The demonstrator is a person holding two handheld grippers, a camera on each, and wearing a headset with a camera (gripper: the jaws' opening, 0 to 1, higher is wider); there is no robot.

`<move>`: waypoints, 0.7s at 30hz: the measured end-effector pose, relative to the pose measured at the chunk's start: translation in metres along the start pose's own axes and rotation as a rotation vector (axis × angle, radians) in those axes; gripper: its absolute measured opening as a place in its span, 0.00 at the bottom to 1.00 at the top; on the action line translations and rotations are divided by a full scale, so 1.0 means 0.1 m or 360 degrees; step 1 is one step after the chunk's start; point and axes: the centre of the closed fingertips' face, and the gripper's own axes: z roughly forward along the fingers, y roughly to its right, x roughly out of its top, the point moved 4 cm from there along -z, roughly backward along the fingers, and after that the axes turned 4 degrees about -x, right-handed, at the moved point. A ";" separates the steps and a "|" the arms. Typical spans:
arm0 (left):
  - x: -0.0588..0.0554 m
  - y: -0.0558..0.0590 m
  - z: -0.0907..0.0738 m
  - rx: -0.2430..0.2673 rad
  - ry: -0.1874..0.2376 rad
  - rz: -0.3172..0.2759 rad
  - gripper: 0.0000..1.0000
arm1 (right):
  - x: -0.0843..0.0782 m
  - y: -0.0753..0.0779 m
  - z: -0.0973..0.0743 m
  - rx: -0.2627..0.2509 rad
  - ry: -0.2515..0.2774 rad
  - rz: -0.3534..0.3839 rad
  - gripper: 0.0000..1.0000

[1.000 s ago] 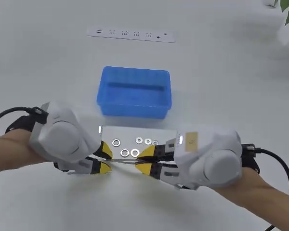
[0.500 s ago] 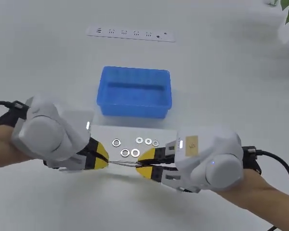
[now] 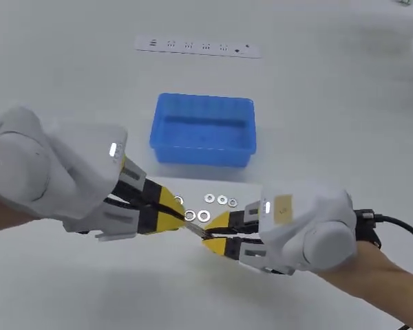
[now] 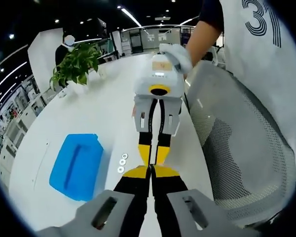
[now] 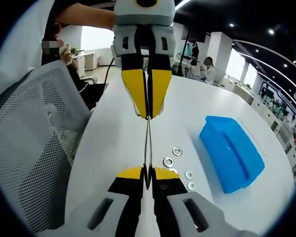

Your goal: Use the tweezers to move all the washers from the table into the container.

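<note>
Thin metal tweezers (image 3: 196, 229) (image 5: 148, 140) span the short gap between my two grippers, low over the white table (image 3: 310, 110). My left gripper (image 3: 177, 216) (image 4: 151, 171) is shut on one end, and my right gripper (image 3: 215, 235) (image 5: 147, 174) is shut on the other. Both pairs of yellow tips nearly meet. Several steel washers (image 3: 204, 216) (image 5: 168, 162) (image 4: 121, 169) lie flat on the table just beyond the tips. Farther back stands the blue container (image 3: 204, 130) (image 4: 76, 165) (image 5: 232, 153), with nothing visible inside it.
A white power strip (image 3: 197, 47) lies at the far side of the table. A mesh chair (image 4: 246, 148) (image 5: 34, 123) stands at the near edge beside the person. A potted plant (image 4: 76, 66) sits at the table's far end.
My left gripper has risen toward the camera and swung right, tilting the tweezers from level to slanted. My right gripper has stayed low and near its place.
</note>
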 end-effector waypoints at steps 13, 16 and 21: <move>0.28 -0.01 0.23 0.0041 0.0194 0.0010 0.05 | -0.04 0.02 -0.10 -0.0034 0.0077 0.0049 0.07; 0.30 -0.01 0.27 0.0037 0.0222 0.0028 0.05 | -0.06 0.02 -0.11 -0.0039 0.0078 0.0050 0.07; 0.29 -0.04 0.28 0.0037 0.0266 0.0004 0.05 | -0.06 0.03 -0.11 -0.0035 0.0075 0.0036 0.08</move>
